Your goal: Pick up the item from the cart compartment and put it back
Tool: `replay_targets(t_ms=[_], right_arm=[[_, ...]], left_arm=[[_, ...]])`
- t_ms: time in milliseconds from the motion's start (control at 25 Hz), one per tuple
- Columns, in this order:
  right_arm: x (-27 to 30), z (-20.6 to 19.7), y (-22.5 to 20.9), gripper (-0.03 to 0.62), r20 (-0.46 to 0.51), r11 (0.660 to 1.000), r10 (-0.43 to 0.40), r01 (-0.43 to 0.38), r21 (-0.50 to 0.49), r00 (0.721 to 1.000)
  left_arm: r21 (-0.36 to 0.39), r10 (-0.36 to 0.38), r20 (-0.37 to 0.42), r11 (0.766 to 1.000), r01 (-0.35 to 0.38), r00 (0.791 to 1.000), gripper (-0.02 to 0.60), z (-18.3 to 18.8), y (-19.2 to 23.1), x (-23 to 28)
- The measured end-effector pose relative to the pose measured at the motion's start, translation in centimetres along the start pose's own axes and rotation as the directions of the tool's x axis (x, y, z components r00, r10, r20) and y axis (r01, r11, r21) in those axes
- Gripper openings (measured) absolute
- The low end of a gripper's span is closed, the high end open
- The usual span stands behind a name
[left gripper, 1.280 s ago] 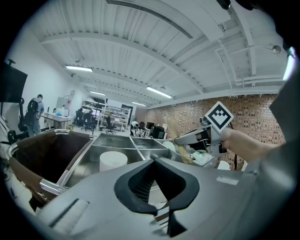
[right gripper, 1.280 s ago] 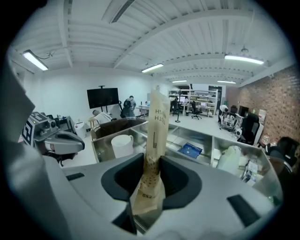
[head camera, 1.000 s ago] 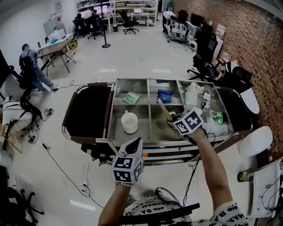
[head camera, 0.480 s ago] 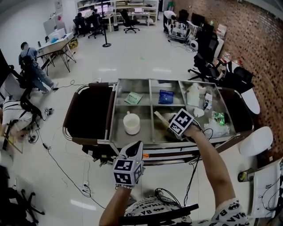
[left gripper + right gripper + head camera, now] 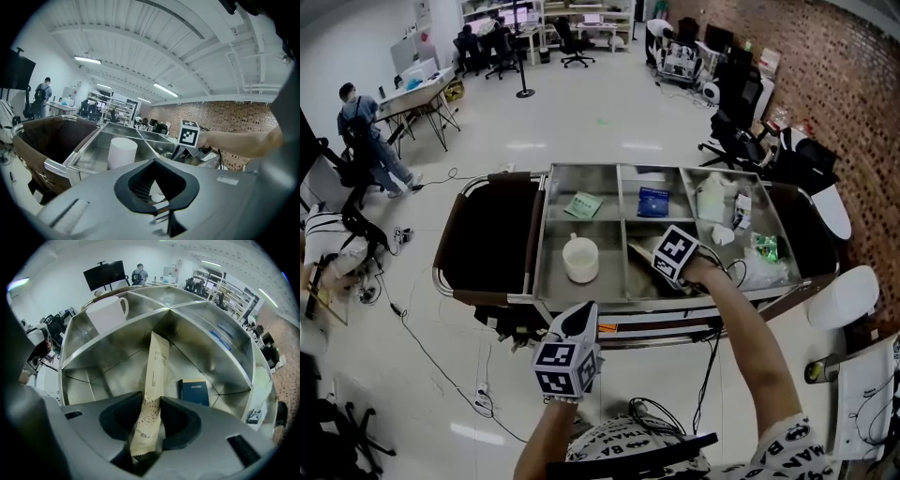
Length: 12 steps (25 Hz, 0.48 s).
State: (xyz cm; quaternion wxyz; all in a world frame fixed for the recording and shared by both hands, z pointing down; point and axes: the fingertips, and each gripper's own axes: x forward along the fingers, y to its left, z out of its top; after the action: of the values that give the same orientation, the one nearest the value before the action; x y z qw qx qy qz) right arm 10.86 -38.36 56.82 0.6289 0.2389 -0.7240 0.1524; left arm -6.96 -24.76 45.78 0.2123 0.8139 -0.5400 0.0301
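A long beige paper packet [image 5: 154, 376] stands on end in the cart's [image 5: 532, 246] front middle compartment, leaning toward the far divider. It shows in the head view as a pale strip [image 5: 641, 251] left of the marker cube. My right gripper [image 5: 151, 401] points straight down into that compartment [image 5: 672, 269]. The packet's lower end lies between its pads, which still touch both sides while the jaws have just been opening. My left gripper [image 5: 583, 315] hangs in front of the cart, shut and empty, its tips [image 5: 154, 161] meeting.
A white mug [image 5: 579, 259] stands in the front left compartment. At the back lie a green packet [image 5: 582, 204] and a blue booklet [image 5: 652, 202]. White bottles [image 5: 712, 199] and bags fill the right compartments. A dark bag [image 5: 483, 239] hangs on the cart's left.
My right gripper has sunk into the front middle compartment and tipped to point straight down, bringing the packet with it. The left gripper has hardly moved.
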Motion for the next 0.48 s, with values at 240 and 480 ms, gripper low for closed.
replay_targets(t_ms=[240, 480], right_arm=[[0.3, 0.0, 0.2, 0.141, -0.019, 0.999, -0.030, 0.030, -0.033, 0.999], [-0.8, 1.3, 0.5, 0.200, 0.063, 1.000, -0.021, 0.022, -0.020, 0.998]], left_arm=[[-0.008, -0.005, -0.004, 1.000, 0.005, 1.000, -0.003, -0.6, -0.2, -0.3], [-0.008, -0.002, -0.003, 1.000, 0.002, 1.000, -0.003, -0.7, 0.1, -0.6]])
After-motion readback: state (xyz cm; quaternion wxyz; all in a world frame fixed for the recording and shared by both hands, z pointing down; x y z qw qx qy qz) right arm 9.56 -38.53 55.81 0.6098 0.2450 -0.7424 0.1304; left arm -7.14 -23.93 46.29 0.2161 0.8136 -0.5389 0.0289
